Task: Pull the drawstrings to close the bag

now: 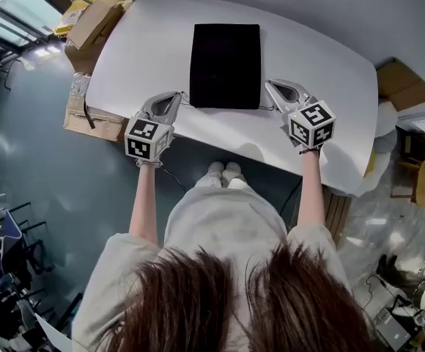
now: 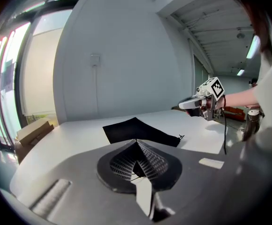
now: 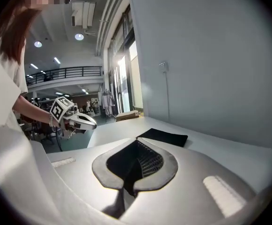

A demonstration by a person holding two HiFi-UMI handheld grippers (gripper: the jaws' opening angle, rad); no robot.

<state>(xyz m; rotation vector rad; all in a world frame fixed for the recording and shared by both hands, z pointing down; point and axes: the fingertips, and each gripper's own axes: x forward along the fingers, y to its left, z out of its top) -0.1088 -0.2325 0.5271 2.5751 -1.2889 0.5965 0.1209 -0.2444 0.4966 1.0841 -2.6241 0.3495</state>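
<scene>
A flat black drawstring bag (image 1: pixel 225 64) lies on the white table (image 1: pixel 139 42), its mouth edge toward me. My left gripper (image 1: pixel 177 95) sits at the bag's near left corner, shut, and a thin drawstring (image 1: pixel 186 101) runs from that corner into its jaws. In the left gripper view the bag (image 2: pixel 136 130) lies just past the closed tips (image 2: pixel 137 142). My right gripper (image 1: pixel 270 83) is by the near right corner, shut, nothing visible between its tips (image 3: pixel 138 142). The right drawstring's knotted end (image 2: pixel 180 136) lies on the table beside the bag. The right gripper (image 2: pixel 183 105) hovers above it.
Cardboard boxes (image 1: pixel 91 20) stand on the floor past the table's far left edge, another box (image 1: pixel 95 119) below the left edge, and one more (image 1: pixel 403 83) at the right. The table's near edge runs just under both grippers.
</scene>
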